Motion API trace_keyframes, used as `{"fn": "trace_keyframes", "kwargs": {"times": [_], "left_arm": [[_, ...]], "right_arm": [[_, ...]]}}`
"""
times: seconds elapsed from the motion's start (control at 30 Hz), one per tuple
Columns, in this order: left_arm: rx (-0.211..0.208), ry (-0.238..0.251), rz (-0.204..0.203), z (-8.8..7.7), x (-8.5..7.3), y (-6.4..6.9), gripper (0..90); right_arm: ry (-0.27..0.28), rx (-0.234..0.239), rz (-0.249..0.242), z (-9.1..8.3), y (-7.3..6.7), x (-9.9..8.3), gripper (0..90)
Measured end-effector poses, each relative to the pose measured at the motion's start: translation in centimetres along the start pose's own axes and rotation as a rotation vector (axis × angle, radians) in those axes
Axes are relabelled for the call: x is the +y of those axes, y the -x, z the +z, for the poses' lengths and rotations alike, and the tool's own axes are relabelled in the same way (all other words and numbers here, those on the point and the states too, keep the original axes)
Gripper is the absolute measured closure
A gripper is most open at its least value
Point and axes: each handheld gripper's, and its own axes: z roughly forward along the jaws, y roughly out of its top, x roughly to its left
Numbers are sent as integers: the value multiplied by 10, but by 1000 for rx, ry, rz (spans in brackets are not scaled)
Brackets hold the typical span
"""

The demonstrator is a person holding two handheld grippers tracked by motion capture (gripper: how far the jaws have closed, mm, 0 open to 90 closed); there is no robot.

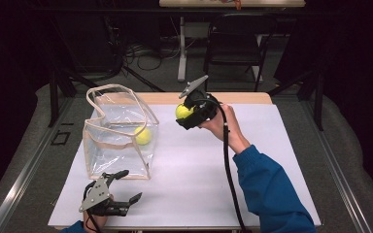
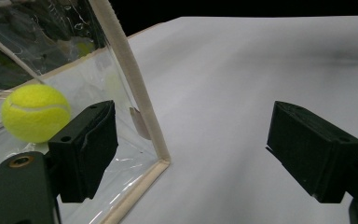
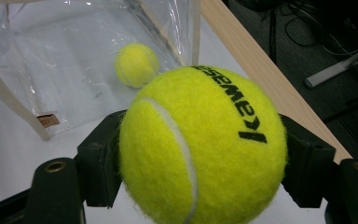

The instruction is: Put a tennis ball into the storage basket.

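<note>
A clear plastic bag [image 1: 121, 133] with beige trim stands open on the white table [image 1: 267, 160], and one yellow tennis ball [image 1: 143, 136] lies inside it. My right gripper [image 1: 187, 112] is raised above the table to the right of the bag, shut on a second yellow tennis ball [image 1: 183, 111]. In the right gripper view that held ball [image 3: 203, 144] sits squeezed between both jaws, with the bagged ball [image 3: 136, 64] beyond it. My left gripper [image 1: 126, 187] rests open near the table's front edge, just in front of the bag; its view shows the bag's corner [image 2: 142, 112] and the bagged ball [image 2: 35, 112].
A black chair [image 1: 235, 43] and a table leg with cables stand on the floor beyond the table's far wooden edge [image 1: 233, 98]. White surface stretches to the right of the bag and toward the front.
</note>
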Motion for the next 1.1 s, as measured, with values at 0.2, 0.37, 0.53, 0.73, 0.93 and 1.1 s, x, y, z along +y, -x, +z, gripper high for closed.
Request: {"fn": "trace_keyframes", "kwargs": {"times": [0.2, 0.37, 0.53, 0.73, 0.93, 1.1], "left_arm": [[-1, 1, -1, 0, 0, 0, 161], [1, 1, -1, 0, 0, 0, 161], [0, 1, 0, 0, 0, 0, 161], [2, 6, 0, 0, 0, 0, 161], [2, 6, 0, 0, 0, 0, 161], [2, 4, 1, 0, 0, 0, 160]], "right_arm": [[7, 2, 2, 1, 0, 2, 263], [13, 1, 0, 1, 0, 5, 263], [26, 2, -1, 0, 0, 9, 263], [46, 6, -6, -2, -2, 17, 263], [46, 6, -6, -2, -2, 17, 264], [55, 8, -16, -1, -4, 20, 264]]}}
